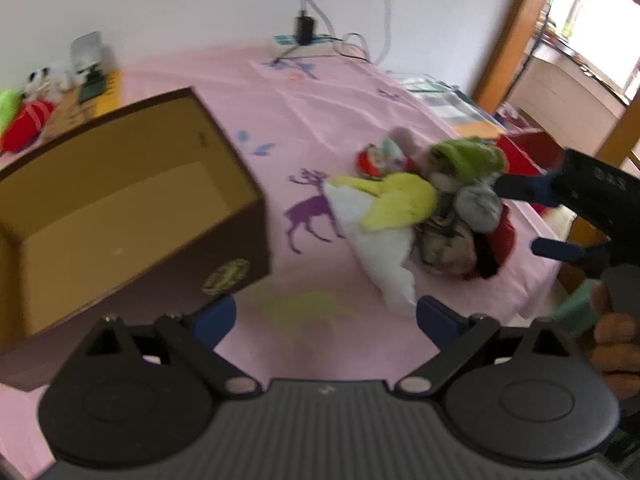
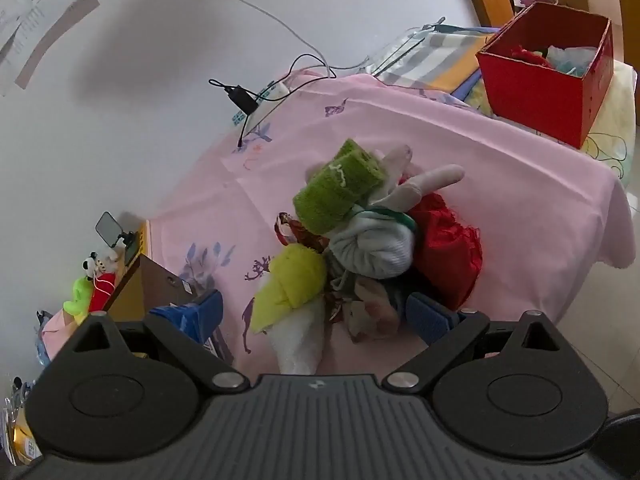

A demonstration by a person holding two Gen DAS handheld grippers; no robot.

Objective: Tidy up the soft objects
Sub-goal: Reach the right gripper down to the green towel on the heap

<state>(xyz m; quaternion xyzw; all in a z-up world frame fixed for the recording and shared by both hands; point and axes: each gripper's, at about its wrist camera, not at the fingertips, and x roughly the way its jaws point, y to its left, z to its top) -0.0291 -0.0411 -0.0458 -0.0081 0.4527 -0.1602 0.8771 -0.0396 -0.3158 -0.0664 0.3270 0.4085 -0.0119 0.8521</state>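
A pink cloth [image 2: 500,200] covers the table. On it, at about nine o'clock in the left wrist view, stands an open brown box [image 1: 120,208], its inside bare. A red box [image 2: 552,80] sits at one o'clock in the right wrist view, with what looks like fabric inside. The pile of soft things [image 2: 360,248] lies mid-cloth: a red cloth, a white cloth, a green roll [image 2: 340,192], a yellow piece [image 2: 296,280], a grey bundle. The left gripper [image 1: 326,316] is spread wide, nothing between its fingers. The right gripper [image 2: 316,316] hangs just over the pile's near edge, also spread, gripping nothing.
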